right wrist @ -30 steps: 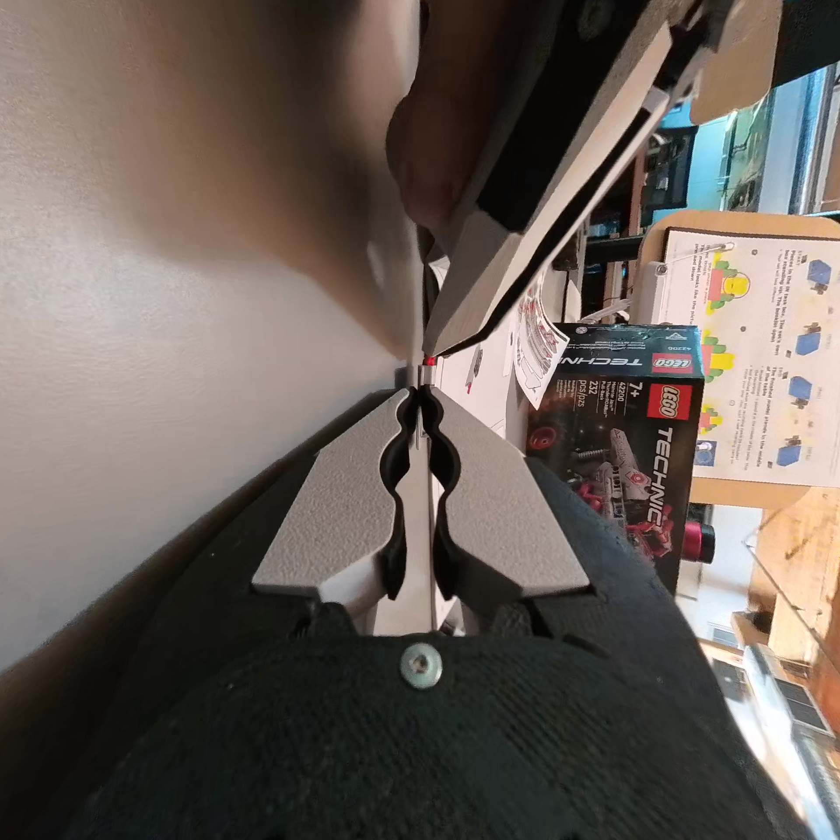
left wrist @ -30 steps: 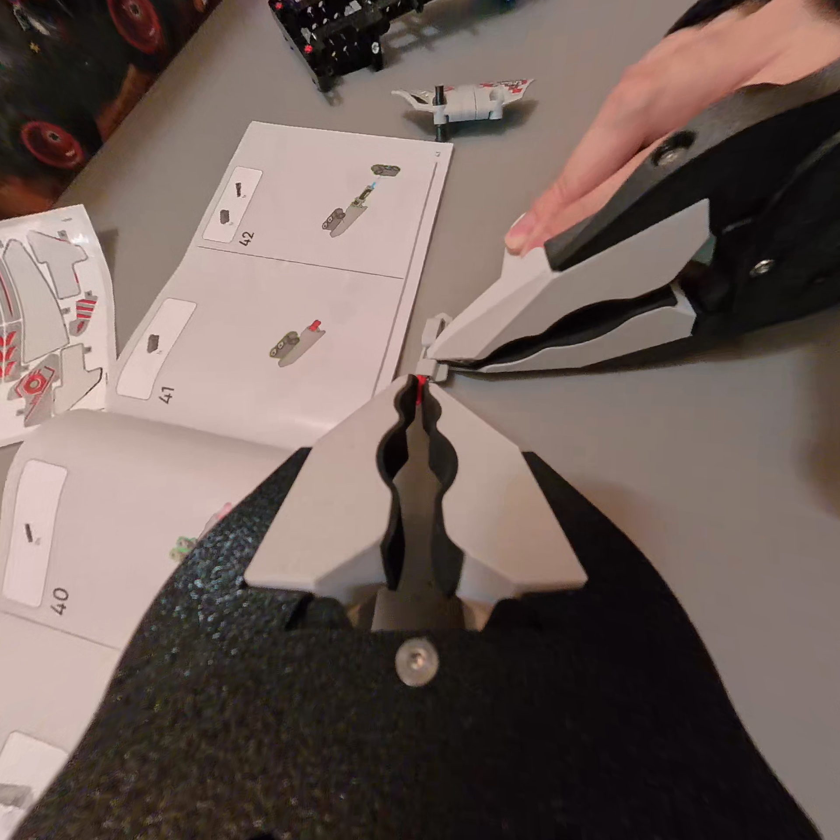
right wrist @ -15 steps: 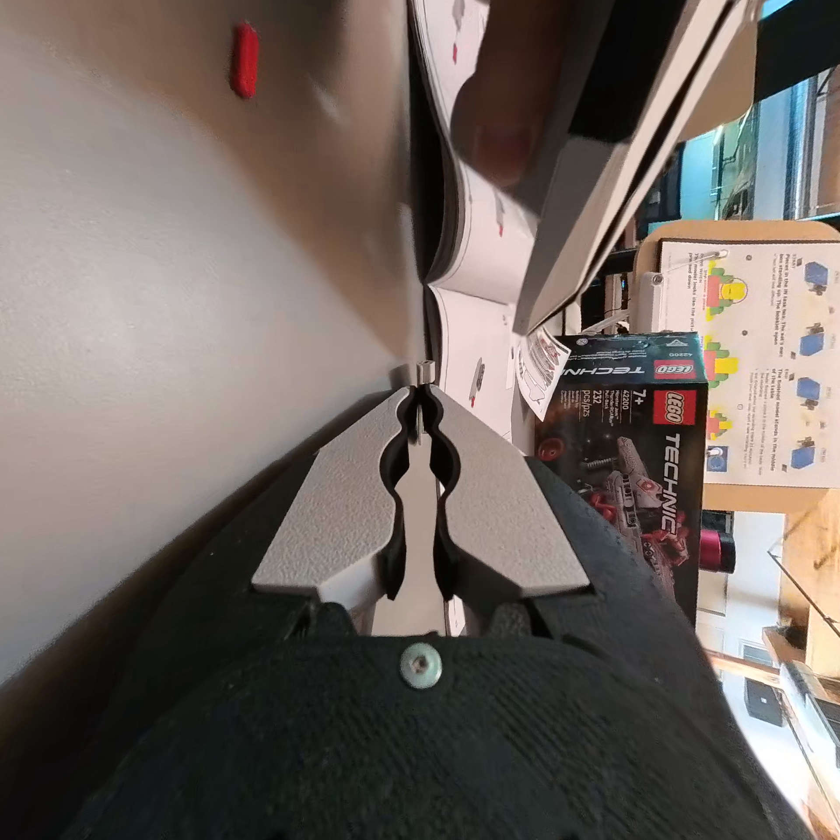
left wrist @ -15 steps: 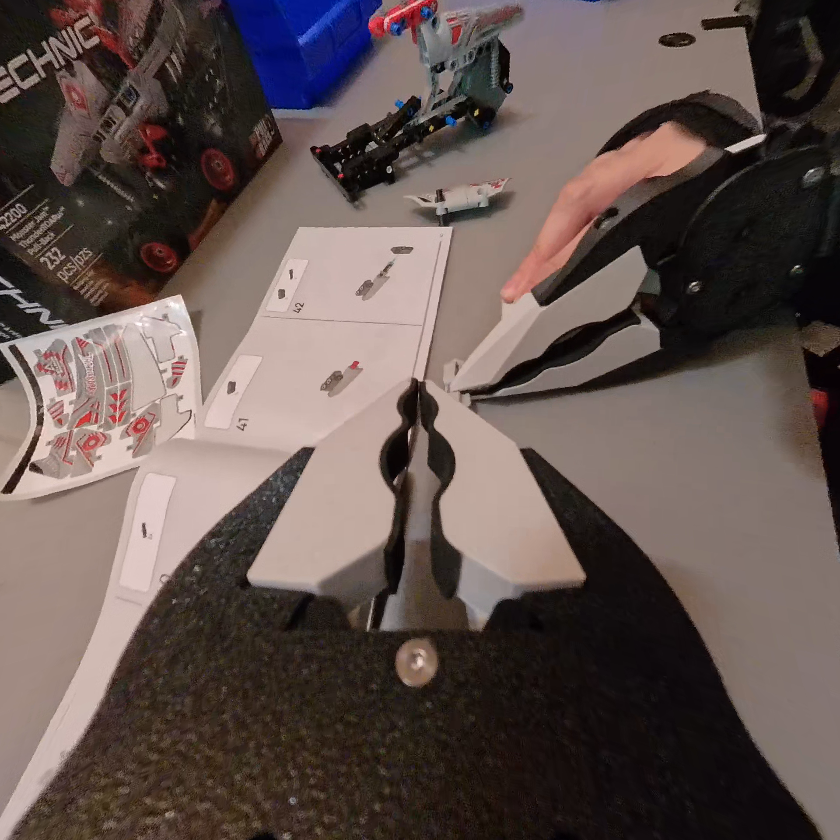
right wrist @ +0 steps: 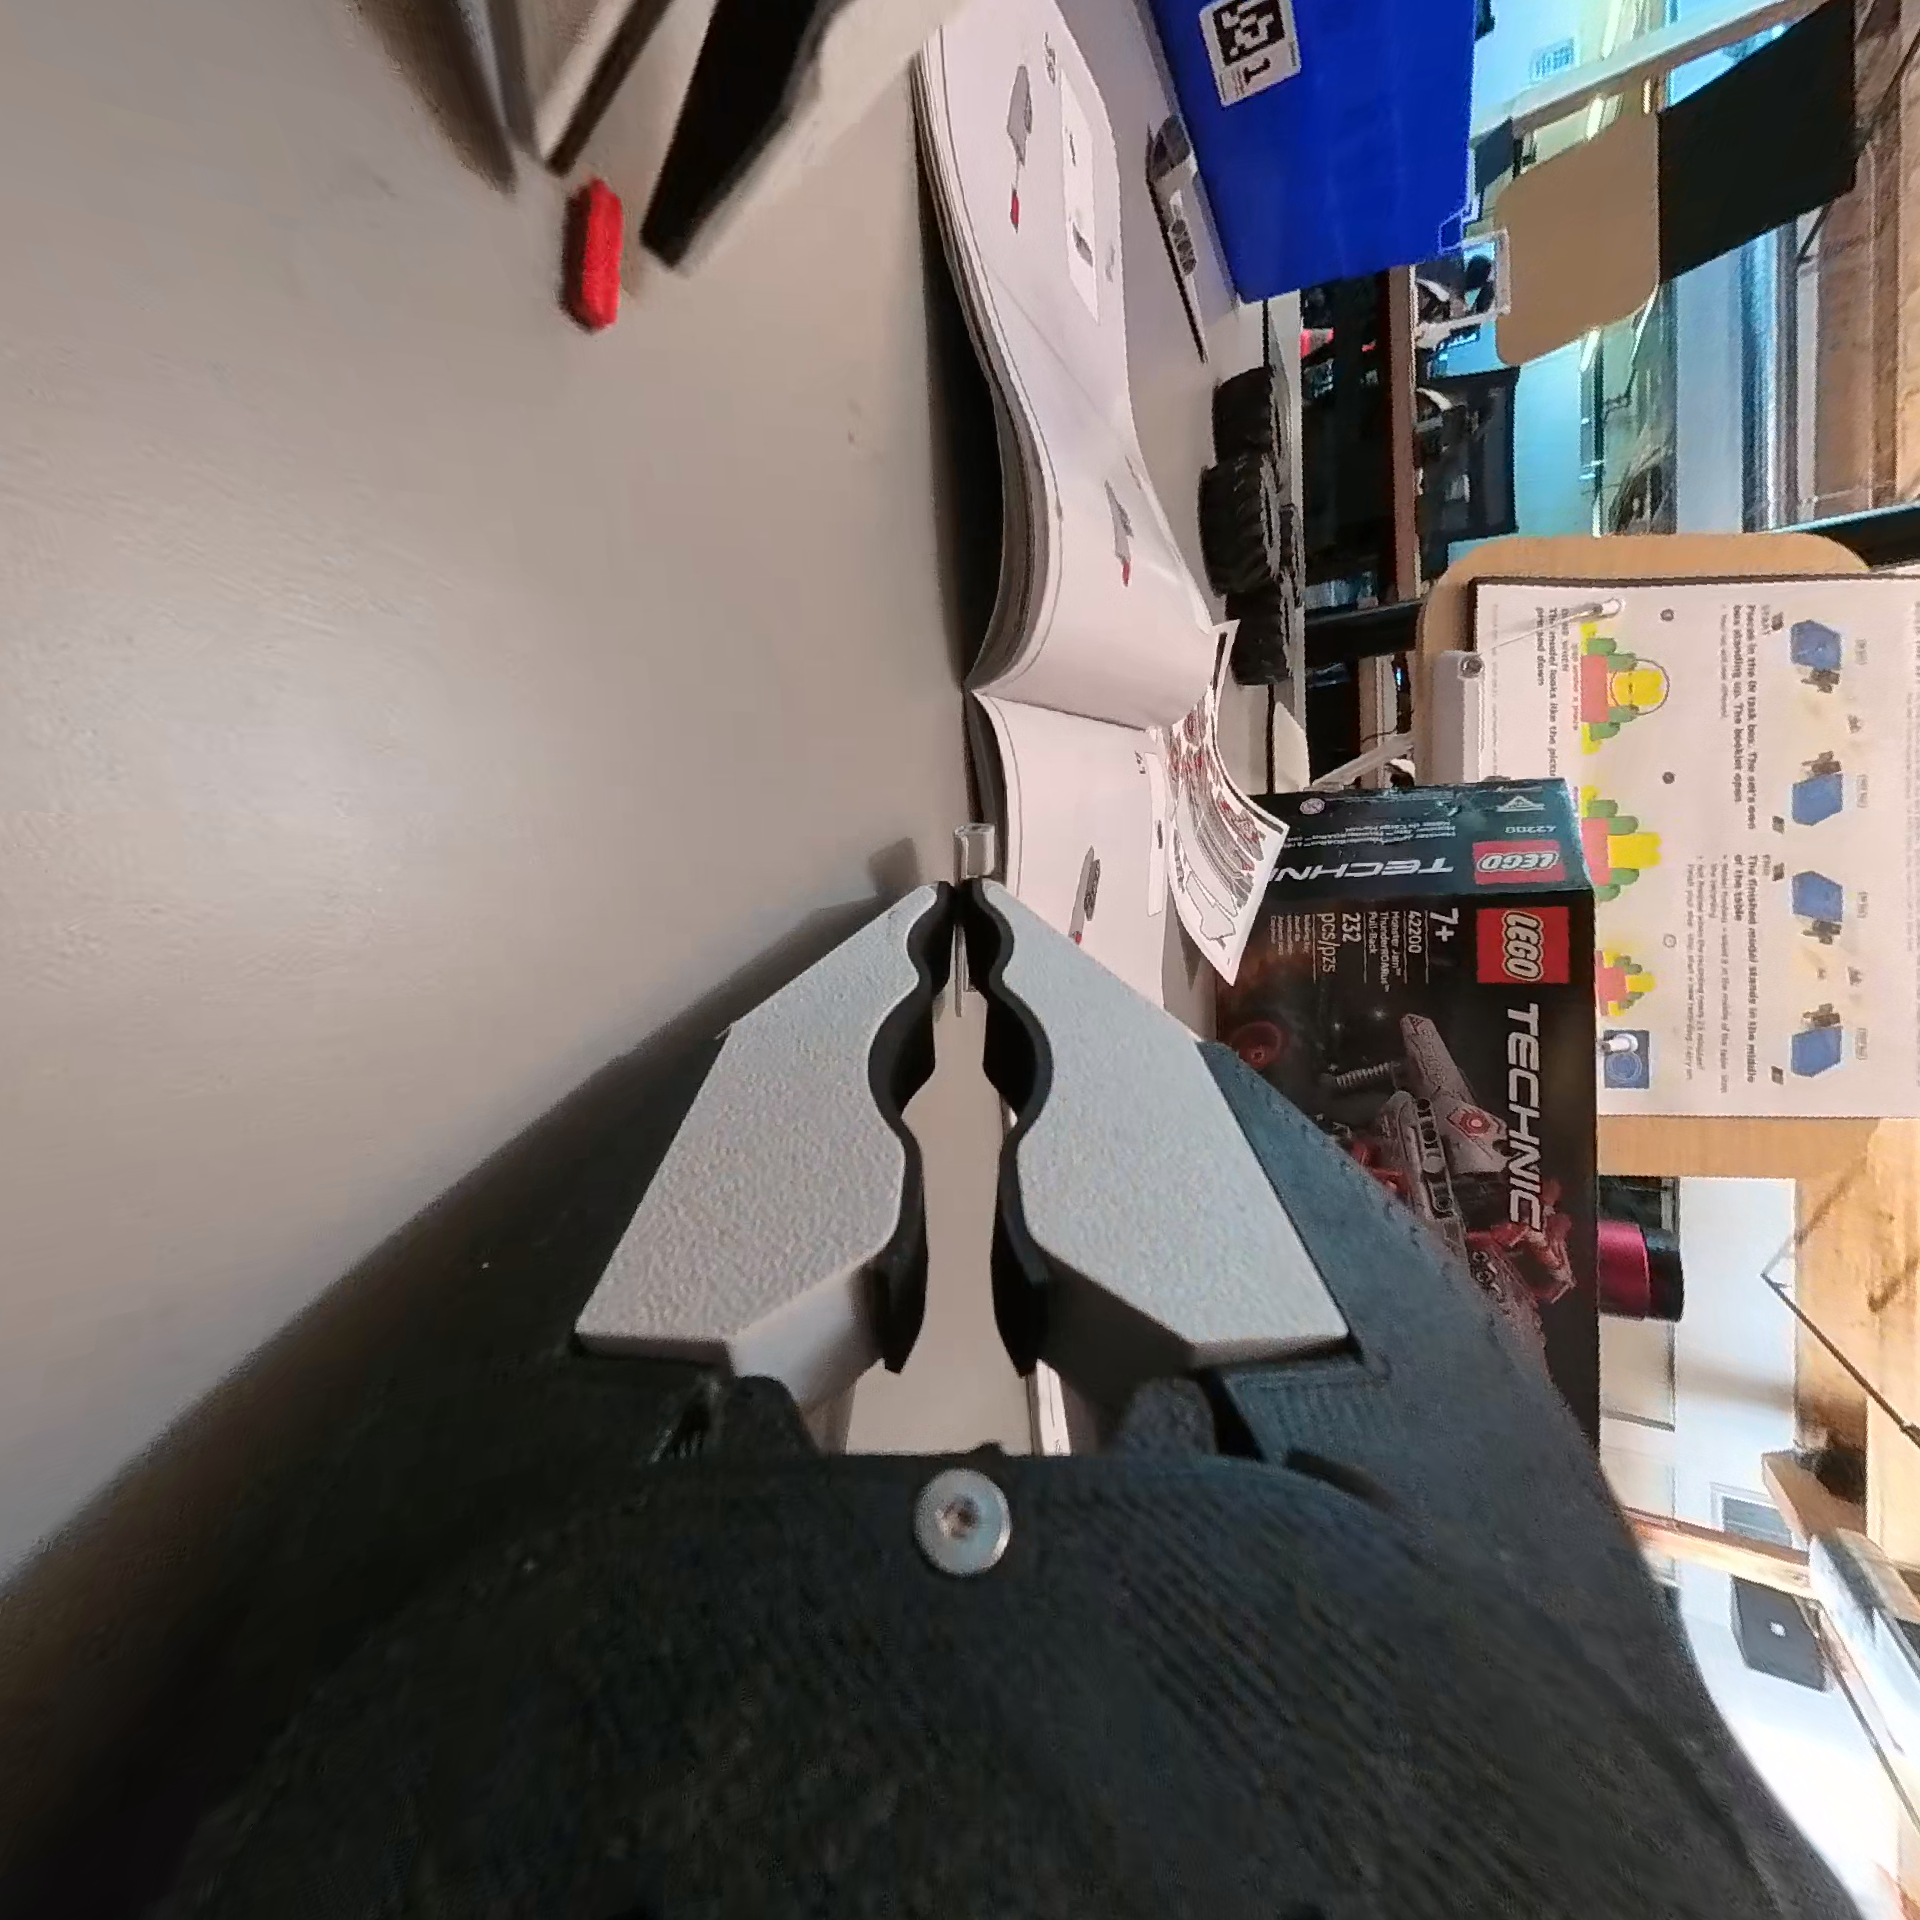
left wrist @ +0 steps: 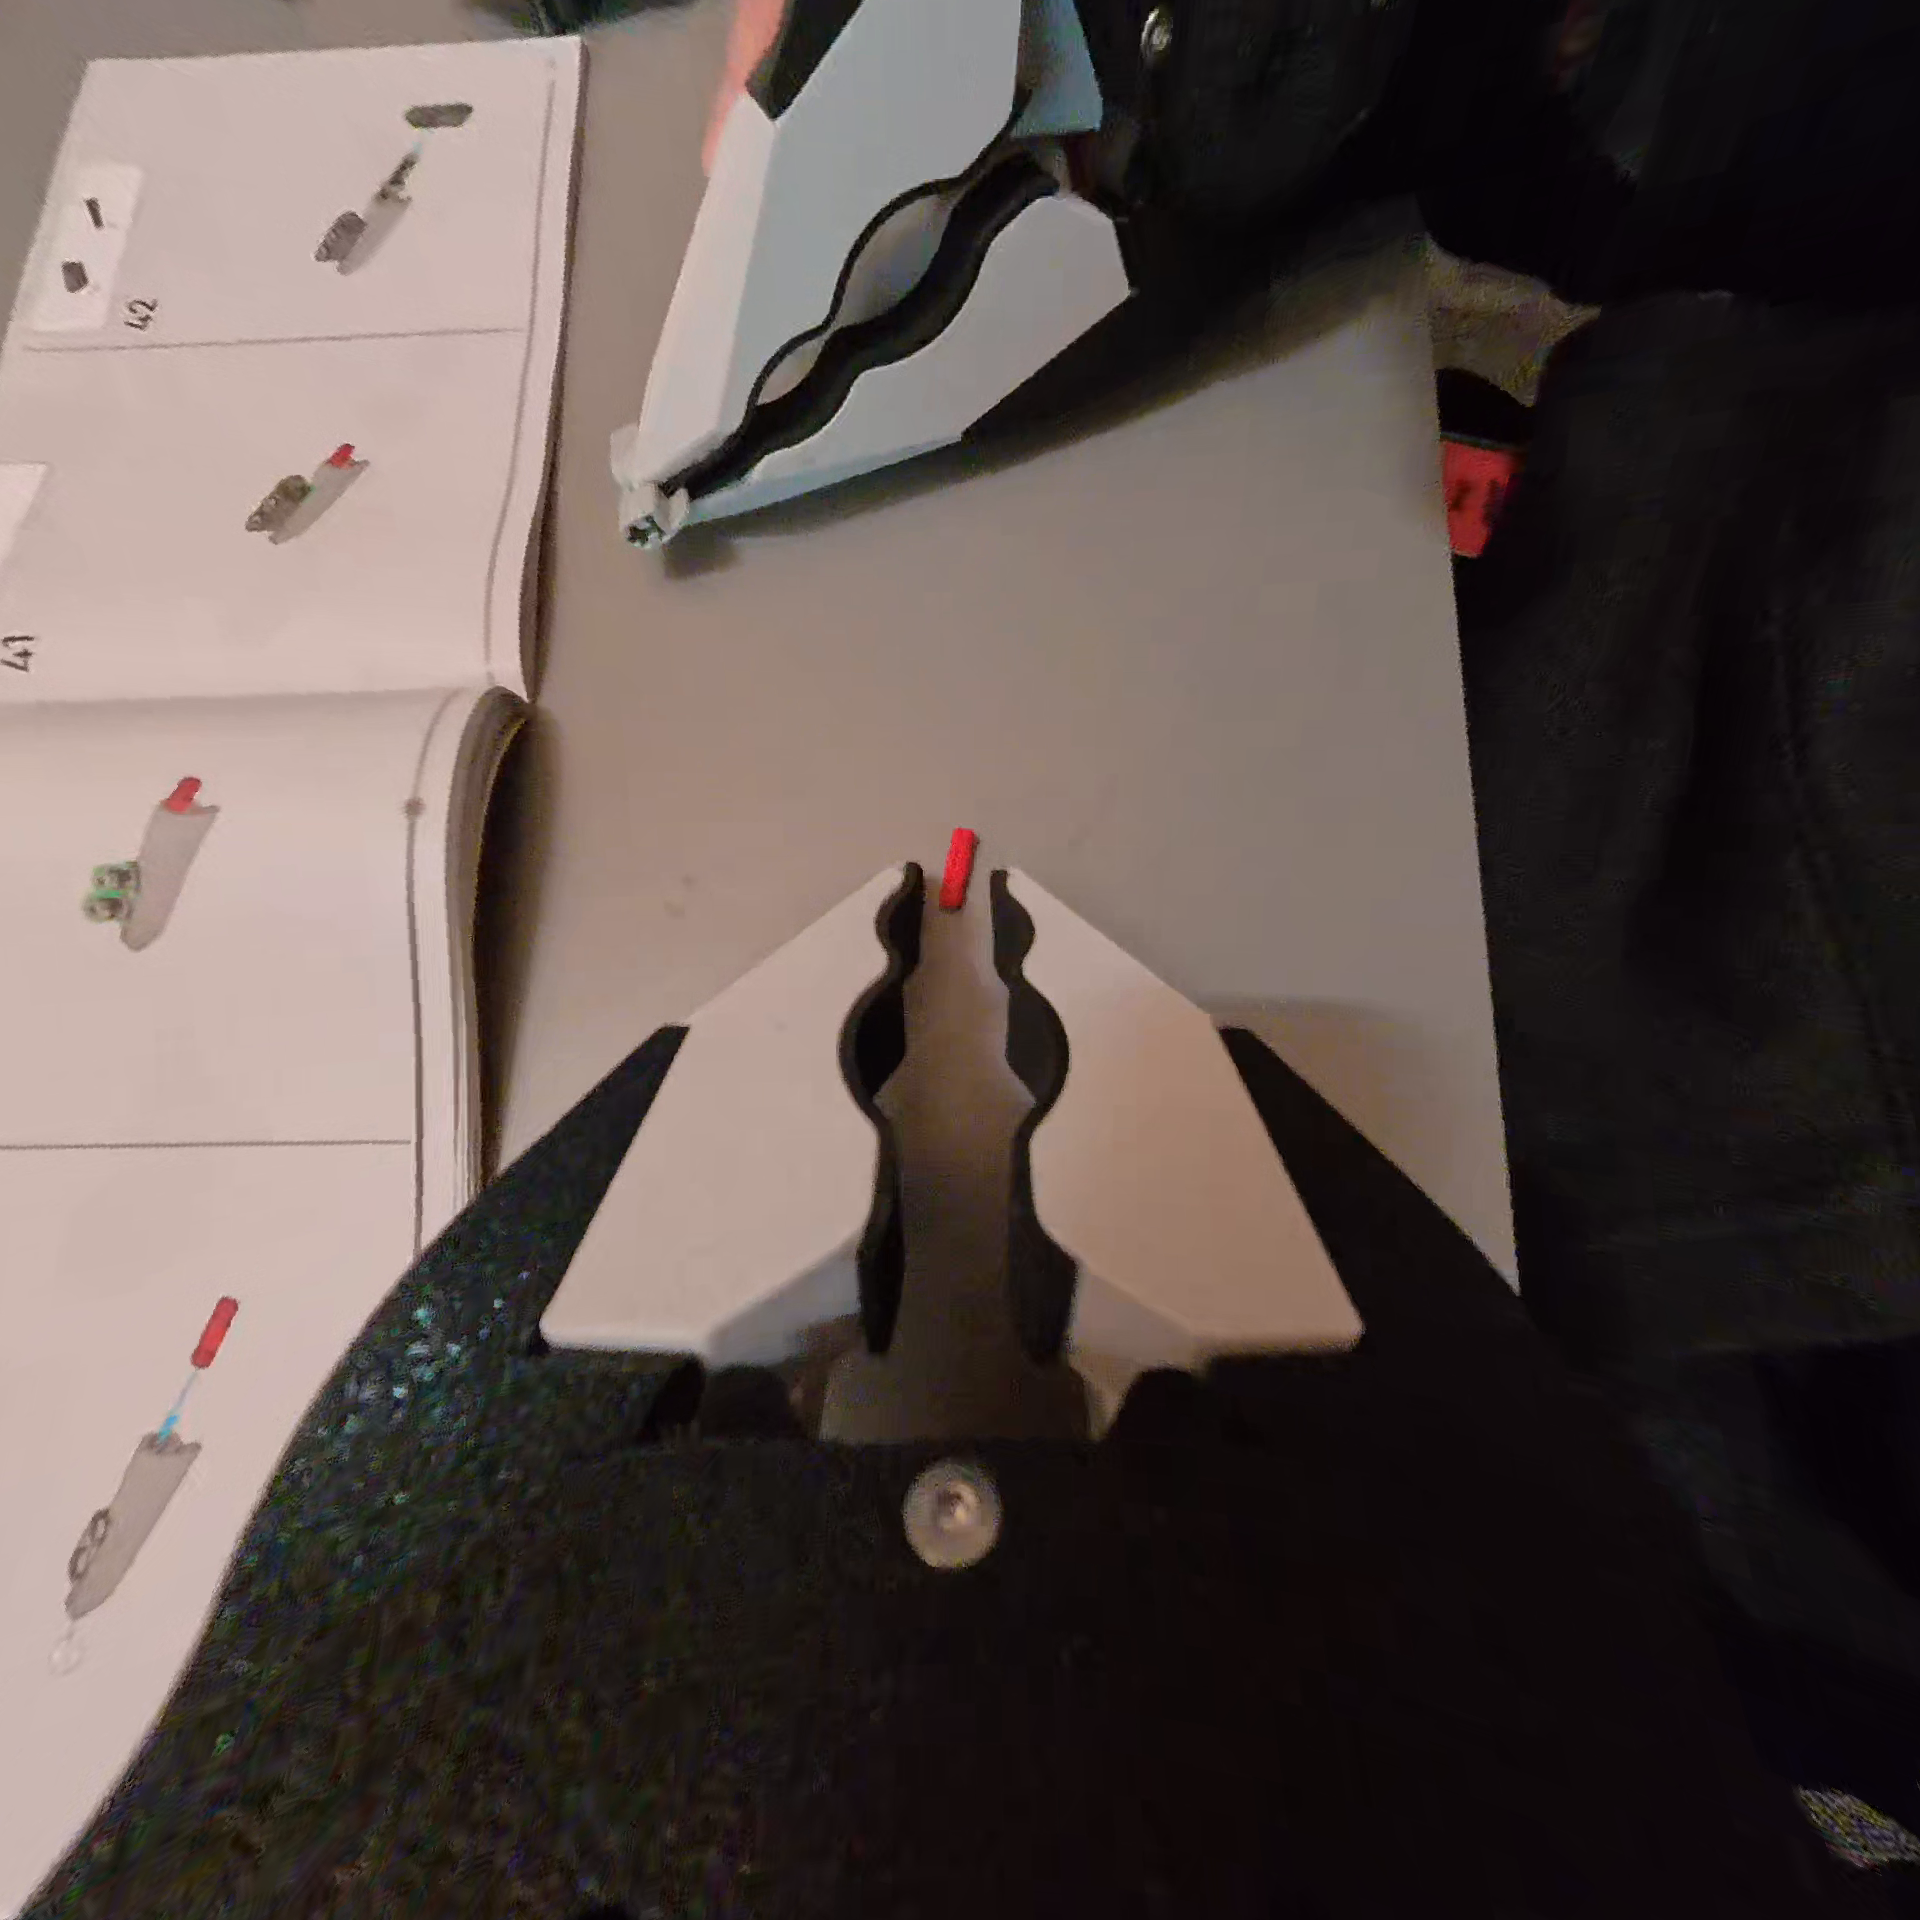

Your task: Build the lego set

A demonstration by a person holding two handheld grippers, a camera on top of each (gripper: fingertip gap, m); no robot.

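I'm working on a plain grey table (left wrist: 1039, 675), matte, with its edge running down the right of the left wrist view and dark cloth beyond it. The right wrist view is rolled sideways, so the table stands like a wall on the left; behind it I see shelving, windows and a wooden board carrying a printed sheet (right wrist: 1714, 831).

The red pin (left wrist: 957, 869) lies flat on the table, one of it, just ahead of my left gripper (left wrist: 954, 883). Its long axis runs nearly straight away from the camera, leaning a touch to the right, and its near end sits in the gap between the tips. That claw is spread, with bare table showing between the fingers, and it isn't touching the pin as far as I can tell.

My right gripper (right wrist: 966, 891) is pressed together on a small grey piece (right wrist: 970, 844), which sticks out past the tips, long axis in line with the fingers. In the left view the same piece (left wrist: 646, 511) pokes out toward the booklet, low over the table (touching or not, I can't tell).

One open instruction booklet (left wrist: 270, 520) lies left of the pin, its pages bulging at the fold. One sticker sheet (right wrist: 1216, 831) leans off its far side, one dark set box (right wrist: 1455, 1039) stands past that, and one blue bin (right wrist: 1320, 135) sits further along. I count a few black tyres (right wrist: 1247, 509) stacked behind the booklet, too cramped to number.
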